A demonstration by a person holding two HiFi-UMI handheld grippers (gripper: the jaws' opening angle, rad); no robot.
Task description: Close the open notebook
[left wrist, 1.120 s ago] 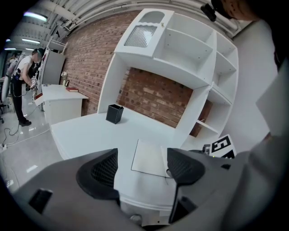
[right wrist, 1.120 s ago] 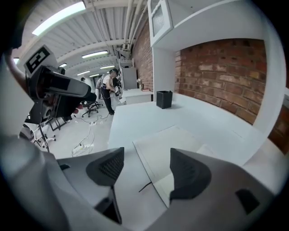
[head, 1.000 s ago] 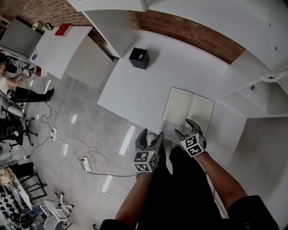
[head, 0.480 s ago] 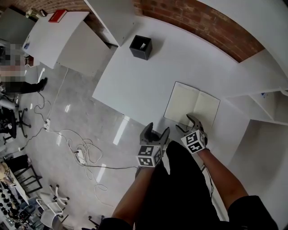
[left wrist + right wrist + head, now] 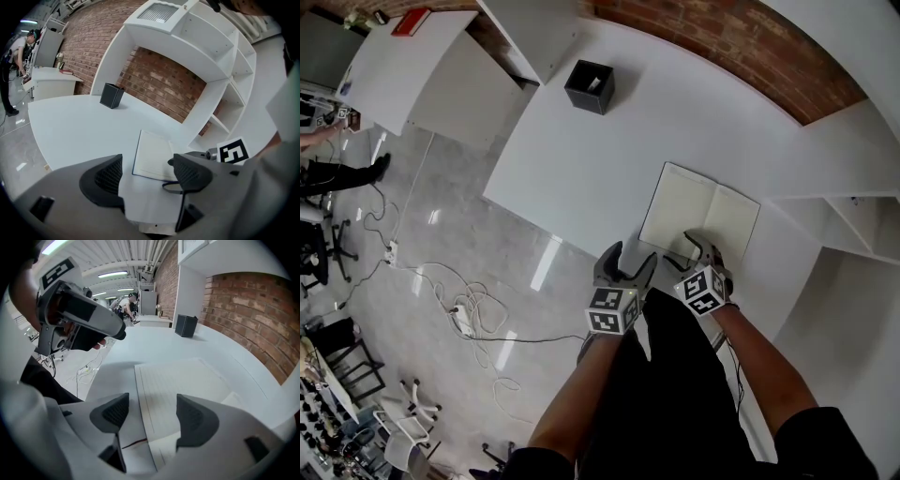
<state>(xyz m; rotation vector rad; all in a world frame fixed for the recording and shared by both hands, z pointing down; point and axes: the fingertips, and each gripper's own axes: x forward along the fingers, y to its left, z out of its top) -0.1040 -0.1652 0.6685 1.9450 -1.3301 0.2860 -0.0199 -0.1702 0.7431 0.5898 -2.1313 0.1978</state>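
Note:
The open notebook (image 5: 698,214) lies flat on the white table (image 5: 581,159), its cream pages up. My right gripper (image 5: 689,251) hovers open over the near edge of the pages, around the spine. In the right gripper view the lined pages (image 5: 183,380) run out between the spread jaws of my right gripper (image 5: 152,416), and a thin red ribbon (image 5: 133,443) shows at the near edge. My left gripper (image 5: 627,262) is open at the table's front edge, just left of the notebook's near corner. In the left gripper view the notebook (image 5: 152,154) lies ahead of my left gripper (image 5: 146,172), which holds nothing.
A black square box (image 5: 589,86) stands at the table's far left. White shelving (image 5: 853,216) borders the table on the right, with a brick wall (image 5: 722,47) behind. Cables (image 5: 478,319) lie on the floor left of the table's front edge.
Both grippers have moved forward toward the notebook. The right one now reaches over its near edge. The notebook has stayed open and in place.

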